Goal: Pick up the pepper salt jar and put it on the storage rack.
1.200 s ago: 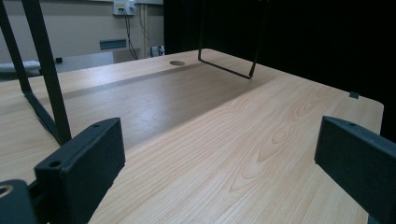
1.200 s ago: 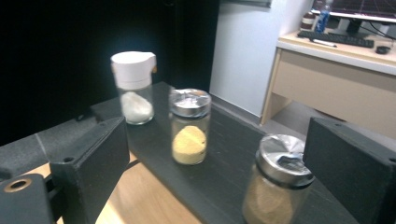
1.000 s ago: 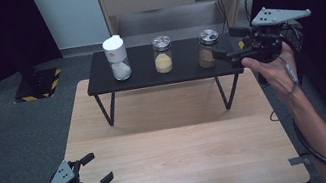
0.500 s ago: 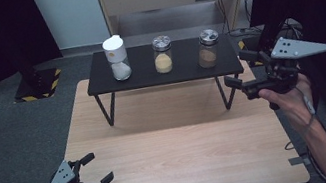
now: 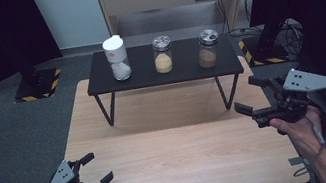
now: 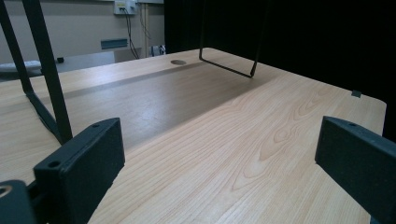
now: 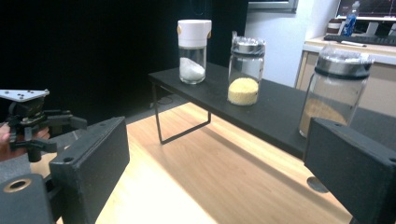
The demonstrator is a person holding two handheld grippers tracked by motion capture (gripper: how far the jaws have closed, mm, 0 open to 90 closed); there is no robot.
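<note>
The right gripper (image 5: 252, 94), black with a grey three-cornered plate on top, hangs over the right edge of the light wooden table (image 5: 172, 156) with its jaws wide apart and nothing between them. From it, the nearest thing is the glass jar with a silver lid and brown powder (image 5: 207, 48), which stands upright at the right end of the low black shelf on thin metal legs (image 5: 183, 72). In the high view this jar lies ahead of the gripper, a little to its left and on a higher level; in the right gripper view it rises just above the right jaw (image 7: 334, 99). Its long axis is vertical, so I judge that a level approach from the side would suit it. Farther along the shelf stand the glass jar with yellow grains (image 5: 162, 55) and the glass jar with a white cap and white powder (image 5: 117, 58). The left gripper (image 5: 98, 169), also open and empty, rests low at the near left corner of the table, well apart from all jars, so the right hand is clearly nearer.
</note>
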